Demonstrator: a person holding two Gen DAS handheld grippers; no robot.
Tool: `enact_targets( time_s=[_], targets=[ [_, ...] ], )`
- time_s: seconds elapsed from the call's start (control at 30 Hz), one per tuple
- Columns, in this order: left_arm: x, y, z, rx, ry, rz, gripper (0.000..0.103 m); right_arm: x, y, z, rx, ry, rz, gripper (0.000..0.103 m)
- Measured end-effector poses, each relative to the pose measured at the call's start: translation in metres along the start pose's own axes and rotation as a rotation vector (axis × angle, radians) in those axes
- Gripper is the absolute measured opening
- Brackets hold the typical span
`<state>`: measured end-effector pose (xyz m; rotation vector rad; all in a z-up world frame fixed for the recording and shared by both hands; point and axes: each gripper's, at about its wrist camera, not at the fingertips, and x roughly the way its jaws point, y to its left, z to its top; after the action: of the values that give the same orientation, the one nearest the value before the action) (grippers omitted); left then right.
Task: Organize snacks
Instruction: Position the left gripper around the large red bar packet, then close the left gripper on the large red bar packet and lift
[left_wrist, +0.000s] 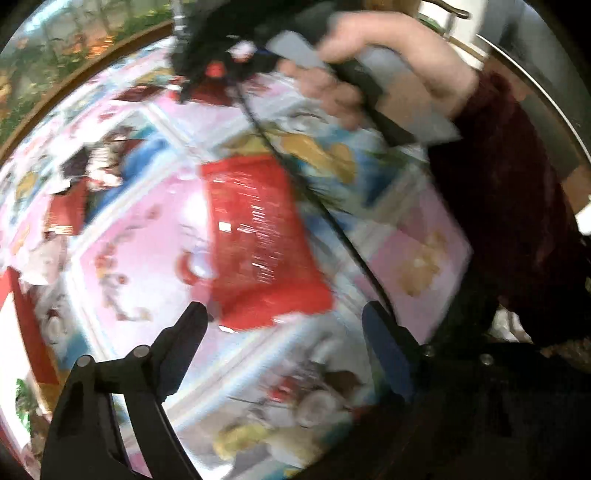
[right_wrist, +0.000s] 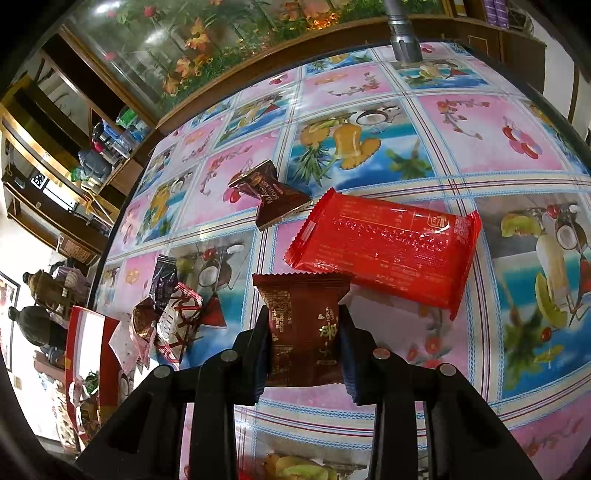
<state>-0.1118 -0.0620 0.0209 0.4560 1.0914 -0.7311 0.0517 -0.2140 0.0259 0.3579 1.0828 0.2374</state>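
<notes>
At far left in the right wrist view, a red box (right_wrist: 86, 354) sits at the surface (right_wrist: 461, 110) edge, with a heap of small wrapped snacks (right_wrist: 168, 317) just beside it and a dark brown twist-wrapped candy (right_wrist: 269, 199) farther in. The right hand-held gripper (right_wrist: 303, 347) is clamped on a brown snack packet (right_wrist: 304, 332), held upright, near the large red packet (right_wrist: 384, 251) lying flat. In the blurred left wrist view, the left hand-held gripper (left_wrist: 284, 325) stands with fingers apart over that red packet (left_wrist: 258, 236), holding nothing.
</notes>
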Motion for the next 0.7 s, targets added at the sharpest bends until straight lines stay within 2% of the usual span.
enact_targets(
  time_s=[0.1, 0.17, 0.3, 0.43, 0.57, 0.7],
  targets=[
    [0.006, 0.028, 0.012, -0.144, 0.006, 0.013, 0.086, 0.000, 0.000, 0.000, 0.001, -0.002, 0.003, 0.035],
    [0.006, 0.033, 0.017, -0.201, -0.002, 0.003, 0.086, 0.000, 0.001, -0.001, -0.002, -0.006, 0.004, 0.035],
    [0.012, 0.024, 0.024, -0.190, -0.013, 0.076, 0.086, 0.001, 0.004, -0.001, -0.022, -0.012, -0.006, 0.035],
    [0.001, 0.015, 0.030, -0.239, -0.043, 0.031, 0.087, 0.001, 0.004, -0.001, -0.018, -0.012, -0.001, 0.035],
    [0.002, 0.021, 0.032, -0.245, -0.047, 0.099, 0.087, 0.001, 0.004, -0.001, -0.021, -0.011, -0.004, 0.035],
    [0.016, 0.036, 0.035, -0.287, -0.020, 0.113, 0.087, 0.001, 0.002, -0.001, -0.009, -0.008, 0.006, 0.035]
  ],
)
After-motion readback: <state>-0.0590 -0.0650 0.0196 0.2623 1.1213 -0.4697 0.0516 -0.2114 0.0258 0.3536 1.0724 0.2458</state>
